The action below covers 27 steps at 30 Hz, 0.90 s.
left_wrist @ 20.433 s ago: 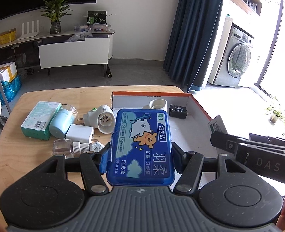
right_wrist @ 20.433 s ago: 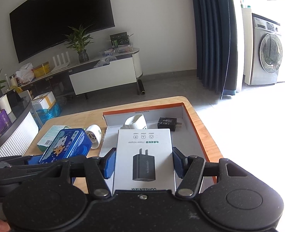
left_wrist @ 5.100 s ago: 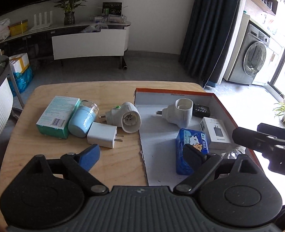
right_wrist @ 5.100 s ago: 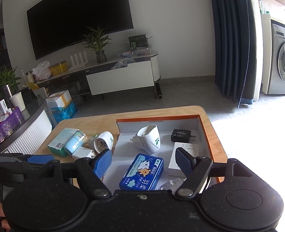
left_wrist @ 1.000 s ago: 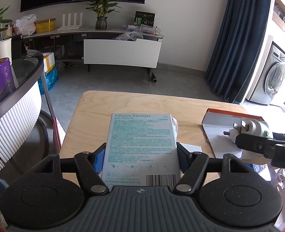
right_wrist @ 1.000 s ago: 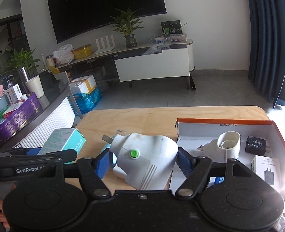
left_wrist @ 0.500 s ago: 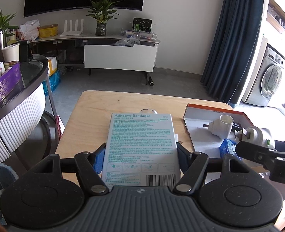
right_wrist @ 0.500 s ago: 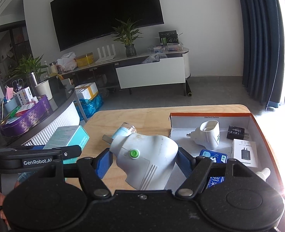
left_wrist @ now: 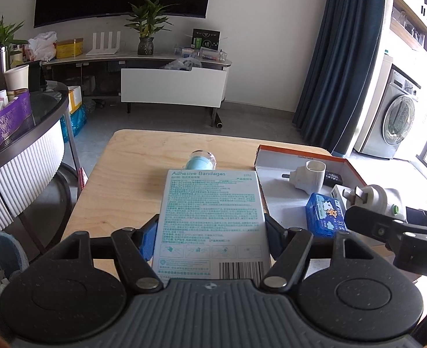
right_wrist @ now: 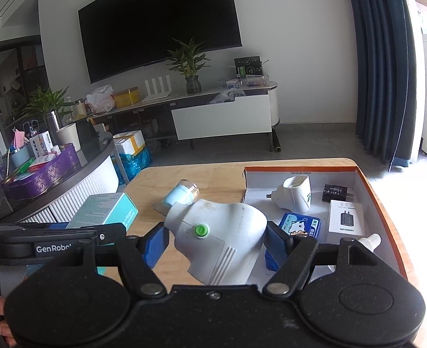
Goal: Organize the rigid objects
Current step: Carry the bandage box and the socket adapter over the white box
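Two objects are in transit, each carried above the wooden table [left_wrist: 132, 174]: the left gripper [left_wrist: 210, 233] is clamped on a box of adhesive bandages [left_wrist: 212, 220] near the table's middle, and the right gripper [right_wrist: 214, 242] is clamped on a white plug adapter [right_wrist: 222, 240] with a green button, held near the left wall of the orange-edged box lid [right_wrist: 372, 191] — neither has been set down yet.

Contents of the lid, which lies on the right half of the table: a second white adapter [right_wrist: 296, 194] at the far side, a black charger [right_wrist: 336, 192] to its right, a white charger carton [right_wrist: 345, 220] nearer, a blue tin [right_wrist: 299, 229] beside it, and a small white-capped item [right_wrist: 370, 240], only partly visible.

Remaining on the bare table — one pale-blue jar [right_wrist: 181, 194], lying on its side left of the lid. Judged from this, sorting is well advanced.
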Each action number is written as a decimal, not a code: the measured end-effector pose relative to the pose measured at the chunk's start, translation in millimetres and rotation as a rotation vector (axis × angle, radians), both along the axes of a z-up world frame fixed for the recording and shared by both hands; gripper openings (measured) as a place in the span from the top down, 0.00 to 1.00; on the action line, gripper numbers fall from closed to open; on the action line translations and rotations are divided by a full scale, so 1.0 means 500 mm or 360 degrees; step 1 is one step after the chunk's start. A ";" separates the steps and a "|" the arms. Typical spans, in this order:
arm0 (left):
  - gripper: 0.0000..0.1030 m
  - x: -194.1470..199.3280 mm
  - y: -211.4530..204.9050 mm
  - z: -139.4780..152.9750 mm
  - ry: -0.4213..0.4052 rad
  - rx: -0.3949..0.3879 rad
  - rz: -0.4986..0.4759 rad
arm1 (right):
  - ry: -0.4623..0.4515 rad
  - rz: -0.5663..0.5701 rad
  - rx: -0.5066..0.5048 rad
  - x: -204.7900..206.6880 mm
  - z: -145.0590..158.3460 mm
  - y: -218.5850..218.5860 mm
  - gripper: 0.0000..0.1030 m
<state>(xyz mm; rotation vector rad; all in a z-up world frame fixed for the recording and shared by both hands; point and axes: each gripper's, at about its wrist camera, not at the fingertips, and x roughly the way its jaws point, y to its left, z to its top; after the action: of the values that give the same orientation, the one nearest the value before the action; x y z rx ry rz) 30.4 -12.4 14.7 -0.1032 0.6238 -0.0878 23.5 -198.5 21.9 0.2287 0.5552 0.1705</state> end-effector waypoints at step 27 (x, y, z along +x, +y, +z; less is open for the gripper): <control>0.31 -0.062 -0.077 0.012 -0.0082 -0.0002 -0.0167 | -0.0099 -0.0177 0.0015 -0.100 0.027 -0.083 0.17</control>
<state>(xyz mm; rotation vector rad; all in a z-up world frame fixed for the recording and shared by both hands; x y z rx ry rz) -0.7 -50.8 20.6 -0.0691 0.5776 -0.1914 -26.7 -239.9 35.2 0.2619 0.4788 0.0719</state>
